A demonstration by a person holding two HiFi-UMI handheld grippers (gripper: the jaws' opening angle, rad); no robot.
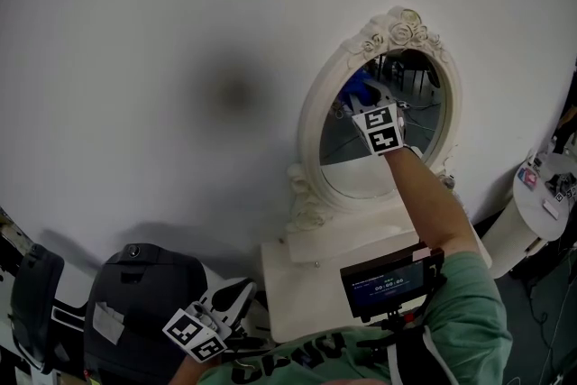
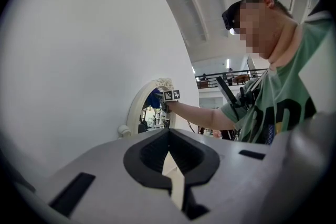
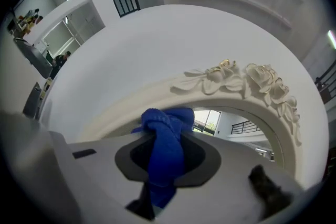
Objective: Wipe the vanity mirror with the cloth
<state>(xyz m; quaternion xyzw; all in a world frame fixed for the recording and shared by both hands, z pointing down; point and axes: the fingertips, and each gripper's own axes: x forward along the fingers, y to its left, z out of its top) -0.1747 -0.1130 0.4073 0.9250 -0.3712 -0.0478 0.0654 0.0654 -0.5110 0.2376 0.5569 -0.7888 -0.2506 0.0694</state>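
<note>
An oval vanity mirror (image 1: 311,117) in an ornate white frame with carved roses stands on a small white table (image 1: 302,284) against a white wall. My right gripper (image 1: 354,108) is raised to the upper left of the glass, shut on a bunched blue cloth (image 1: 361,86). In the right gripper view the cloth (image 3: 164,149) sticks out between the jaws, just under the rose-topped frame (image 3: 247,81). My left gripper (image 1: 230,302) hangs low at the left, far from the mirror, shut with nothing in it. The left gripper view shows its jaws (image 2: 170,165) closed and the mirror (image 2: 137,107) in the distance.
A black bag (image 1: 135,293) sits on the floor left of the table. A small screen (image 1: 388,284) is mounted at the person's chest. At the right edge stands a white round stand (image 1: 532,212). A person in a green shirt (image 2: 283,107) fills the right of the left gripper view.
</note>
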